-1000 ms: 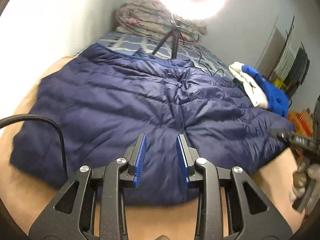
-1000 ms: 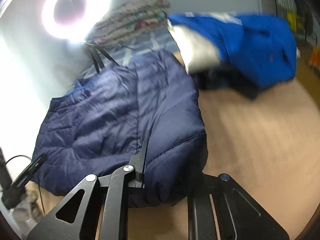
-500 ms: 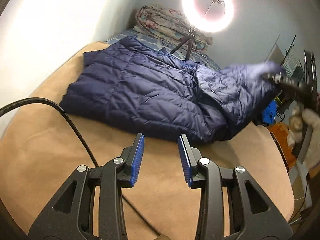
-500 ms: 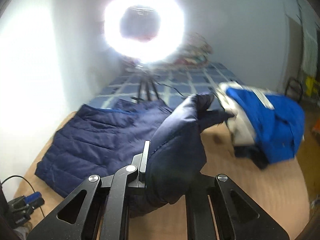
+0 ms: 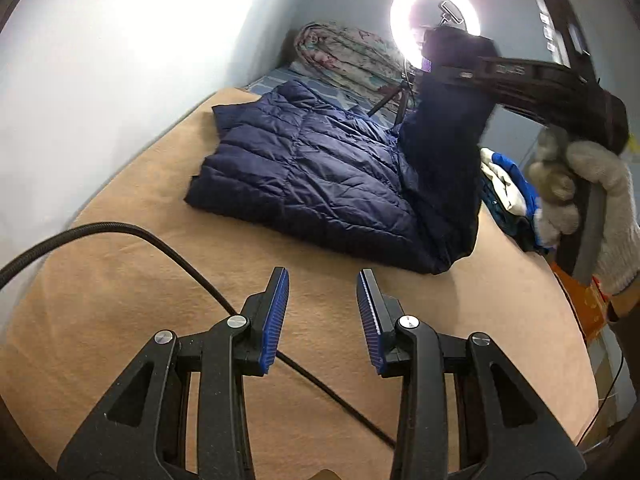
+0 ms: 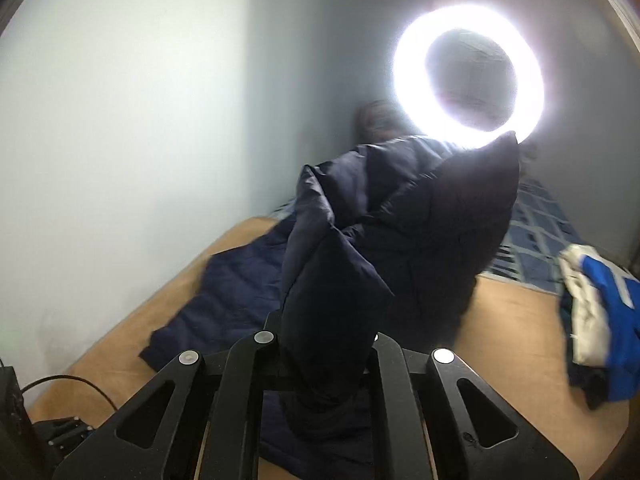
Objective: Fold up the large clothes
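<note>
A navy quilted puffer jacket [image 5: 304,168] lies spread on the tan surface [image 5: 120,280]. Its right part is pulled up into the air as a dark hanging fold [image 5: 444,136]. My right gripper [image 6: 332,344] is shut on that fold of the jacket [image 6: 400,232], which drapes over its jaws and hides the pads. In the left wrist view the right gripper [image 5: 440,68] is held high by a gloved hand [image 5: 588,200]. My left gripper [image 5: 322,308] is open above bare tan surface, short of the jacket's near hem, with nothing between its blue pads [image 5: 276,320].
A bright ring light [image 5: 434,20] on a tripod stands behind the jacket. Rolled patterned bedding [image 5: 344,56] lies on a blue checked sheet [image 6: 536,236]. A blue and white garment pile [image 6: 600,316] sits at the right. A black cable [image 5: 168,256] crosses the surface near my left gripper.
The right gripper lifted the jacket's right part up and over toward the left. My left gripper drew back off the jacket onto bare tan surface. It stayed open.
</note>
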{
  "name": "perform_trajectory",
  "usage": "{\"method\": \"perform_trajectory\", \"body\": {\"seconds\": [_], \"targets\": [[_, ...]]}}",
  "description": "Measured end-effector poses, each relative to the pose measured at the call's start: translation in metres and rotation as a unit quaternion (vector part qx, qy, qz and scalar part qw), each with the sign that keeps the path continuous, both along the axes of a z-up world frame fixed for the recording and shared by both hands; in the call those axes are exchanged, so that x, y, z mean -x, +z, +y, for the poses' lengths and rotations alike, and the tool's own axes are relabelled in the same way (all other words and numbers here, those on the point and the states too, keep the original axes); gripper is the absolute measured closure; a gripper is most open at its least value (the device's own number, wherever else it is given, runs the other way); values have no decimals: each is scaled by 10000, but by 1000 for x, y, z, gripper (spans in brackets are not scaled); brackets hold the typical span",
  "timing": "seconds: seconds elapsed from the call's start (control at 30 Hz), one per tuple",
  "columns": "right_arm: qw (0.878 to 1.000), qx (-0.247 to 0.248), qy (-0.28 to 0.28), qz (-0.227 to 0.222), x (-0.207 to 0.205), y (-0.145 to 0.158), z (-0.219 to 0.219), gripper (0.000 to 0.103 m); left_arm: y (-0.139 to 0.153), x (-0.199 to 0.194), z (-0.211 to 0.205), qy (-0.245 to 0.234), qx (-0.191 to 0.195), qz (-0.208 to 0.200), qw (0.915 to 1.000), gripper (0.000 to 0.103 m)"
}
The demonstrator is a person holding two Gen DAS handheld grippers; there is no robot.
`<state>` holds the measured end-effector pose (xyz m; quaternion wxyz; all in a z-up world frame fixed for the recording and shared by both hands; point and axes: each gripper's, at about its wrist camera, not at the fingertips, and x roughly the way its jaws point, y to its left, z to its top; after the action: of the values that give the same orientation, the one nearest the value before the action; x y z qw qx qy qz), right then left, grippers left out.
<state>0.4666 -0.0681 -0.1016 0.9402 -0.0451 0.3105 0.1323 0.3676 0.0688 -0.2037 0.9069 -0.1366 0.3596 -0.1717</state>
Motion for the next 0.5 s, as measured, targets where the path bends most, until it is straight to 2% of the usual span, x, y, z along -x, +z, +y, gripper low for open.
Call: {"method": "perform_trajectory", "body": {"seconds": [0.17,0.3,0.4,0.5], "targets": [[9973,-91,544,488,-18,-36,46,94,0,6,10,143,-80,-41,9999,68],[9895,-177,892,1122,-33,-82,77,94,-2,8,16,204,-103,-2,9997,68],[9870,-38,1002,1252,-38,-104,92,94,-4,9,19,240,-95,52,9997,68],[9851,-107,1037,1365,-44,-114,89,94,-4,9,22,295,-105,89,9995,68]]}}
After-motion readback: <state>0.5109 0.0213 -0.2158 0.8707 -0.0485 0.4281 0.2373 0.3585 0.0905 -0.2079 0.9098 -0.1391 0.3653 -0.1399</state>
